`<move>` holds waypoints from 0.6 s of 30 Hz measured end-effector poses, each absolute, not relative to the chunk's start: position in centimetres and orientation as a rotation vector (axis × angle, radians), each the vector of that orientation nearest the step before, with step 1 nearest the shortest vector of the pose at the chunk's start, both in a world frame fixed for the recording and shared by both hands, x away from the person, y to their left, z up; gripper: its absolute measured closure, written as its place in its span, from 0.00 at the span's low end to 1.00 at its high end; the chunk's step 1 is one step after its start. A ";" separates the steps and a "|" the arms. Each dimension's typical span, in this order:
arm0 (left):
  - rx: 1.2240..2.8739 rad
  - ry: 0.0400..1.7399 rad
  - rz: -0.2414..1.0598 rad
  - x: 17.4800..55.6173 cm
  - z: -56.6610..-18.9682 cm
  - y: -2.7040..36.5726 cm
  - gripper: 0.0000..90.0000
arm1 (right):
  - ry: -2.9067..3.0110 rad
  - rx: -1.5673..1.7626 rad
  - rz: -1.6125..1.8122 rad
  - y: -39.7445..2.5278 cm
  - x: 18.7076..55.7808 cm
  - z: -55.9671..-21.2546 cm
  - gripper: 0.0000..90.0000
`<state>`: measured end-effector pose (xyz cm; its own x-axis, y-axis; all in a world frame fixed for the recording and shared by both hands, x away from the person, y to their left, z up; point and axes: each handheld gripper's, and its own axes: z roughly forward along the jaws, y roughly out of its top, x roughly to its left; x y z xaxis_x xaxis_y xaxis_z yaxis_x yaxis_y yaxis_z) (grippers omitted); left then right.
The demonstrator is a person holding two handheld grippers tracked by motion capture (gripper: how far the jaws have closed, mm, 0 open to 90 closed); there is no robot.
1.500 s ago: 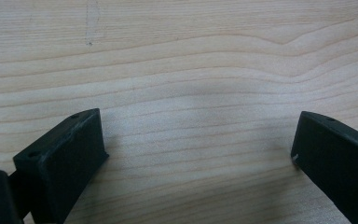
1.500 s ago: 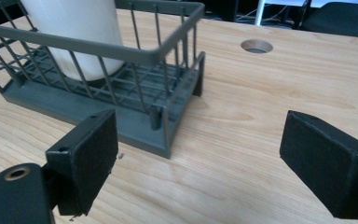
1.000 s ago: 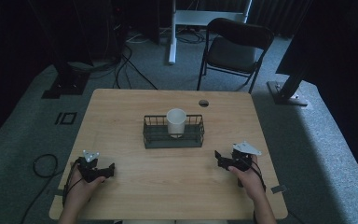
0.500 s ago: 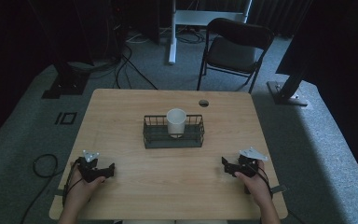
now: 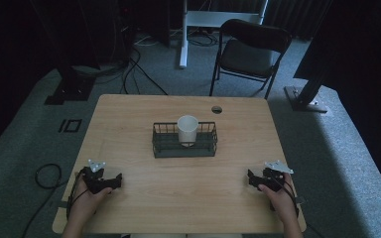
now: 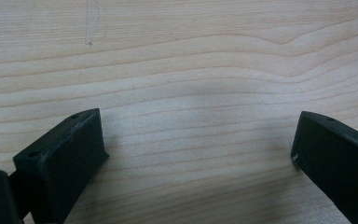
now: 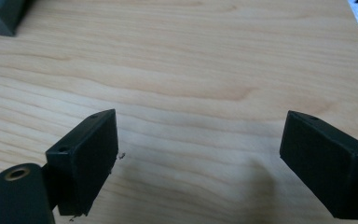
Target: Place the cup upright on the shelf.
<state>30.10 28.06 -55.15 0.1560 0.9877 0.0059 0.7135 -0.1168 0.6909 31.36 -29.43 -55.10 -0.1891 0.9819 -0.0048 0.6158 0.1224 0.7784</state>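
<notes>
Right gripper (image 5: 256, 180) retreated (jaws wide); cup (image 5: 187, 129) well ahead, in basket (image 5: 184, 147).

The pale rectangular wooden surface (image 5: 144, 119) carries a dark wire basket (image 5: 184, 147) at its centre.

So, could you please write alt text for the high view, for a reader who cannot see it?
A white cup stands inside a black wire basket at the middle of a wooden table. Near the front edge, a person rests the left gripper and the right gripper on the table, far from the basket.
</notes>
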 end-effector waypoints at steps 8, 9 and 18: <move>1.892 1.614 0.653 30.1 -55.2 28.1 0.03 | 1.851 1.628 0.824 -29.9 31.3 -55.3 0.12; 1.892 1.614 0.654 30.1 -55.2 28.1 0.03 | 1.859 1.640 0.809 -29.9 31.4 -55.4 0.12; 1.893 1.614 0.654 30.1 -55.2 28.1 0.03 | 1.841 1.680 0.802 -30.1 31.4 -55.4 0.12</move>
